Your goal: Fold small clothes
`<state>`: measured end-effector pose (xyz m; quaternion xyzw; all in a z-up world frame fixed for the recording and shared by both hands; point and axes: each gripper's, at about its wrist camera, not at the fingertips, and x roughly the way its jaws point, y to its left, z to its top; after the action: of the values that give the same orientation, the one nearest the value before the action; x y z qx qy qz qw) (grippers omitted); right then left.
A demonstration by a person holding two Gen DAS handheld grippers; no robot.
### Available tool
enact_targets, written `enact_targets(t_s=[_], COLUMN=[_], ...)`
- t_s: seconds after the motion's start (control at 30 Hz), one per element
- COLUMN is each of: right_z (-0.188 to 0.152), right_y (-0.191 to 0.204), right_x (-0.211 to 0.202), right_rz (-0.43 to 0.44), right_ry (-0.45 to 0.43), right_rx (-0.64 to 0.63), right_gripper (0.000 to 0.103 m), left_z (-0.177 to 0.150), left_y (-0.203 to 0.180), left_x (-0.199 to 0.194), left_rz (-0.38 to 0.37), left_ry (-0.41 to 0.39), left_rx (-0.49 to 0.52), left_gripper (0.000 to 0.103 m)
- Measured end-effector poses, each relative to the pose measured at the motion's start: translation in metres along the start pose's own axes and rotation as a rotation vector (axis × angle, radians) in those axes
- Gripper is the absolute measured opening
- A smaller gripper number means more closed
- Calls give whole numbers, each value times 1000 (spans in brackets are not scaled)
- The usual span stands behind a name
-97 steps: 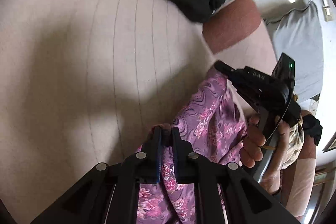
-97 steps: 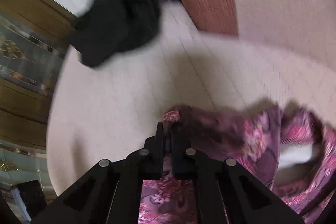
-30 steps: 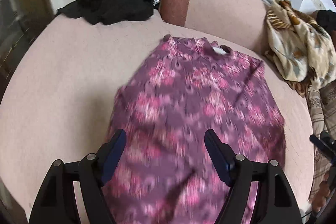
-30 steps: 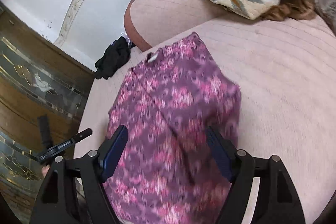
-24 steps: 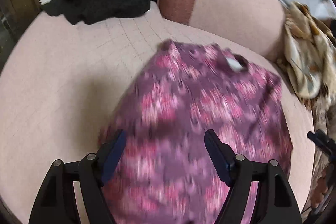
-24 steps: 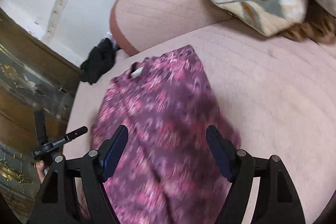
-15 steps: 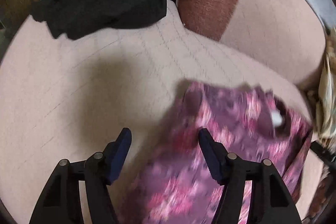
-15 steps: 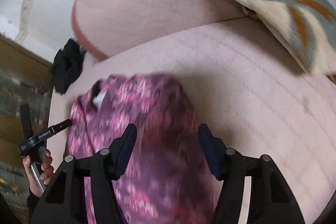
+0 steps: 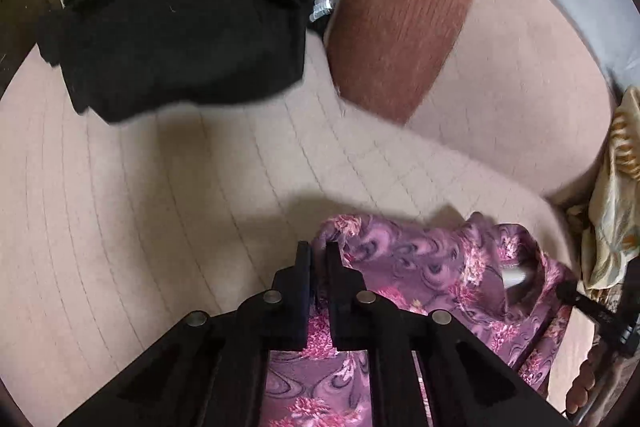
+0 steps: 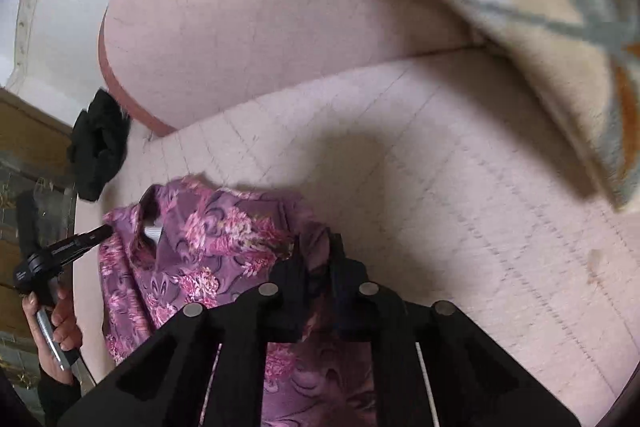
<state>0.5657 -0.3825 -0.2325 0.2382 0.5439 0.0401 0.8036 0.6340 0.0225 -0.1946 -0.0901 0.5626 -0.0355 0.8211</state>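
Note:
A small purple garment with pink flowers [image 9: 432, 267] lies on the pink quilted sofa seat [image 9: 140, 207], its neck opening with a white label to the right. My left gripper [image 9: 318, 253] is shut on the garment's top left corner. In the right wrist view the same garment [image 10: 200, 251] shows, and my right gripper [image 10: 316, 247] is shut on its top right corner. The left gripper's body [image 10: 60, 251] and the hand holding it show at the left there.
A black garment [image 9: 180, 39] lies at the seat's back left. A rust-ended pink bolster [image 9: 404, 27] forms the sofa back. A cream floral cloth [image 10: 560, 27] lies to the right. A wooden cabinet [image 10: 24, 155] stands past the sofa's left end.
Both grippers were open above the spread garment. They moved forward to its top edge and closed on its two top corners, bunching the cloth there.

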Motion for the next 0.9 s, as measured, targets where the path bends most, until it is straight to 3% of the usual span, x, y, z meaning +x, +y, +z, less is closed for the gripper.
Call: enact_targets(t_s=[0.03, 0.1, 0.2, 0.4, 0.5, 0.6, 0.63, 0.7, 0.77, 0.83, 0.9], right_z=[-2, -6, -24, -130, -194, -269, -300, -343, -372, -388, -393], right_y=[-3, -3, 10, 39, 44, 43, 39, 29, 18, 3, -1], right_x=[4, -8, -52, -169, -206, -224, -226, -213, -189, -157, -145], right_rz=[-24, 11, 86, 168, 185, 189, 155, 133, 101, 104, 57], right_ry=[22, -9, -91, -230, -269, -270, -265, -229, -175, -102, -69], right_rx=[6, 20, 1, -105, -125, -131, -137, -110, -63, 3, 14], right_gripper=[8, 8, 8, 8, 8, 8, 8, 9, 9, 9, 9], left_z=[1, -3, -27, -118, -179, -250, -272, -317, -352, -374, -379], left_y=[5, 12, 10, 36, 57, 78, 87, 105, 112, 116, 122], left_x=[0, -20, -73, -197, -231, -240, -238, -213, -185, -155, -154], left_rz=[-4, -75, -100, -171, -183, -155, -160, -175, -125, -23, -47], left_ry=[20, -5, -85, -286, -304, -289, -274, -179, -107, -44, -41], left_rx=[-23, -55, 13, 88, 90, 100, 80, 3, -21, -33, -94], left_gripper=[5, 5, 5, 3, 3, 3, 3, 3, 3, 3, 6])
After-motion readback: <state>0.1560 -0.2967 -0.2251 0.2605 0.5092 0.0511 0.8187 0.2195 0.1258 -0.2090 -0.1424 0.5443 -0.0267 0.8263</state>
